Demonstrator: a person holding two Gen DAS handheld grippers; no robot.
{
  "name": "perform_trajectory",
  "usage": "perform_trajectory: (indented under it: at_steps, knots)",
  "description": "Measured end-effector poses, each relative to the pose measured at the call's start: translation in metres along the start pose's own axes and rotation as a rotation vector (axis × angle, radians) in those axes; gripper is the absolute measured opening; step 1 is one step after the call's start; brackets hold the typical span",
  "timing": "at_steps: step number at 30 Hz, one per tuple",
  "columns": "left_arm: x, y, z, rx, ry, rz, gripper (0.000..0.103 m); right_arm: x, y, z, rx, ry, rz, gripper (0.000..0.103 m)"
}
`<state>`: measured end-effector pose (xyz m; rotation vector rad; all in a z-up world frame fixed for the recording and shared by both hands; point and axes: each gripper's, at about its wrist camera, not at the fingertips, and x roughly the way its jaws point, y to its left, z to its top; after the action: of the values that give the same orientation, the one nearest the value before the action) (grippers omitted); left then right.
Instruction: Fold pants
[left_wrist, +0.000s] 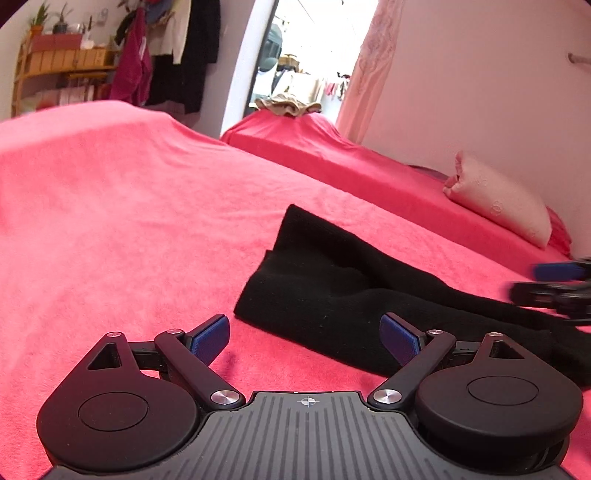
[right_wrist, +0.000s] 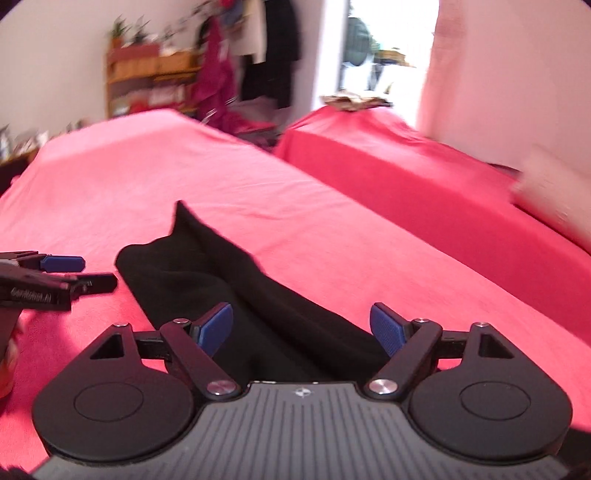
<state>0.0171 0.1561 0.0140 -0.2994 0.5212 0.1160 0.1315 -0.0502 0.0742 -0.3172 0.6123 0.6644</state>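
Left wrist view: the black pants (left_wrist: 354, 291) are seen lying as a long, partly folded band on the pink bed cover (left_wrist: 129, 221), well in from its far edge, with a thick rounded end towards the left gripper (left_wrist: 306, 338) and the rest trailing off towards the right gripper (left_wrist: 554, 284). The left gripper's blue pads are held wide apart, nothing between them, just short of that end. In the right wrist view the right gripper (right_wrist: 301, 326) is likewise spread, its pads not pressed on anything, with the pants (right_wrist: 221, 280) passing under and between the fingers.

The step in hand is judged to be a fresh grasp for another fold. It would be done well if both layers of cloth are pinched at matching corners, the edges are kept aligned, and the band is laid over flat without wrinkles being dragged into the soft cover.

A second bed (left_wrist: 332, 147) in a redder cover is set alongside, with a pale pillow (left_wrist: 502, 206) against the wall. Beyond, hanging clothes (left_wrist: 155, 55), a wooden shelf (left_wrist: 55, 62) with plants, and a bright doorway (left_wrist: 314, 48) are visible.
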Motion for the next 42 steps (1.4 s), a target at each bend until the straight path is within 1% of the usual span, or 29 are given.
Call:
perform_trajectory:
  at_steps: [3, 5, 7, 10, 11, 12, 13, 14, 15, 16, 17, 19, 22, 23, 24, 25, 27, 28, 29, 31, 32, 34, 36, 37, 38, 39, 40, 41, 42]
  knots:
    - [-0.002, 0.004, 0.0, -0.024, -0.024, -0.011, 0.103, 0.049, 0.026, 0.024, -0.055, 0.03, 0.017, 0.079]
    - [-0.002, 0.009, 0.001, -0.049, -0.027, -0.023, 0.103, 0.077, 0.033, 0.034, -0.074, 0.048, 0.011, 0.077]
    - [-0.004, 0.016, 0.001, -0.082, -0.029, -0.023, 0.103, 0.097, 0.038, 0.041, -0.068, 0.06, 0.027, 0.076]
    - [-0.01, 0.026, 0.002, -0.117, -0.042, 0.008, 0.103, 0.114, 0.046, 0.043, -0.05, 0.073, 0.067, 0.076]
    - [-0.012, 0.027, 0.002, -0.117, -0.043, 0.032, 0.103, 0.119, 0.052, 0.044, -0.05, 0.077, 0.077, 0.073]
    - [-0.013, 0.029, 0.002, -0.113, -0.044, 0.057, 0.103, 0.122, 0.057, 0.044, -0.052, 0.075, 0.085, 0.066]
    - [-0.015, 0.031, 0.001, -0.113, -0.045, 0.076, 0.103, 0.124, 0.059, 0.042, -0.058, 0.075, 0.083, 0.034]
    - [-0.016, 0.034, 0.001, -0.119, -0.043, 0.089, 0.103, 0.126, 0.063, 0.042, -0.068, 0.09, 0.056, 0.008]
    - [-0.019, 0.038, 0.0, -0.127, -0.046, 0.098, 0.103, 0.124, 0.067, 0.043, -0.089, 0.084, 0.039, 0.008]
    - [-0.022, 0.042, 0.0, -0.134, -0.051, 0.107, 0.103, 0.114, 0.066, 0.043, -0.103, 0.058, 0.055, 0.008]
    - [-0.024, 0.046, 0.0, -0.142, -0.055, 0.115, 0.103, 0.097, 0.064, 0.046, -0.092, 0.038, 0.107, 0.008]
    - [-0.032, 0.055, -0.001, -0.157, -0.07, 0.133, 0.103, 0.058, 0.052, 0.053, -0.061, 0.042, 0.286, 0.008]
    - [-0.039, 0.07, -0.001, -0.217, -0.091, 0.124, 0.103, -0.009, 0.042, 0.062, -0.137, 0.007, 0.599, 0.008]
    - [-0.04, 0.073, -0.001, -0.242, -0.096, 0.112, 0.103, -0.016, 0.04, 0.064, -0.144, 0.004, 0.651, 0.008]
    - [-0.039, 0.075, -0.001, -0.258, -0.097, 0.105, 0.103, -0.009, 0.04, 0.066, -0.129, 0.036, 0.653, 0.008]
    - [-0.038, 0.076, -0.001, -0.266, -0.095, 0.105, 0.103, 0.007, 0.042, 0.067, -0.121, 0.086, 0.613, 0.008]
    - [-0.038, 0.077, -0.001, -0.269, -0.091, 0.112, 0.103, 0.052, 0.052, 0.064, -0.124, 0.17, 0.472, 0.008]
    - [-0.038, 0.076, -0.002, -0.267, -0.093, 0.11, 0.103, 0.076, 0.057, 0.06, -0.139, 0.212, 0.429, 0.008]
    - [-0.038, 0.076, -0.002, -0.263, -0.093, 0.105, 0.103, 0.095, 0.061, 0.057, -0.152, 0.228, 0.391, 0.008]
    - [-0.037, 0.075, -0.001, -0.256, -0.087, 0.094, 0.103, 0.123, 0.067, 0.054, -0.154, 0.241, 0.336, 0.008]
    - [-0.035, 0.074, -0.001, -0.253, -0.081, 0.092, 0.103, 0.131, 0.067, 0.054, -0.139, 0.245, 0.328, 0.009]
    - [-0.031, 0.073, 0.0, -0.244, -0.069, 0.09, 0.103, 0.137, 0.065, 0.056, -0.115, 0.226, 0.333, 0.009]
    - [-0.028, 0.071, 0.002, -0.235, -0.055, 0.084, 0.103, 0.138, 0.058, 0.055, -0.088, 0.2, 0.315, 0.012]
    - [-0.027, 0.07, 0.002, -0.228, -0.049, 0.085, 0.103, 0.139, 0.054, 0.054, -0.061, 0.19, 0.291, 0.015]
    - [-0.027, 0.068, 0.002, -0.218, -0.045, 0.086, 0.103, 0.142, 0.049, 0.054, -0.036, 0.177, 0.267, 0.024]
    - [-0.026, 0.066, 0.002, -0.207, -0.038, 0.086, 0.103, 0.14, 0.045, 0.053, -0.009, 0.163, 0.248, 0.03]
    - [-0.026, 0.064, 0.003, -0.191, -0.026, 0.083, 0.103, 0.136, 0.043, 0.052, 0.009, 0.155, 0.235, 0.041]
    - [-0.024, 0.061, 0.005, -0.172, -0.015, 0.079, 0.103, 0.129, 0.04, 0.053, 0.009, 0.143, 0.228, 0.047]
    - [-0.024, 0.058, 0.008, -0.153, -0.005, 0.08, 0.103, 0.12, 0.036, 0.054, 0.002, 0.114, 0.208, 0.049]
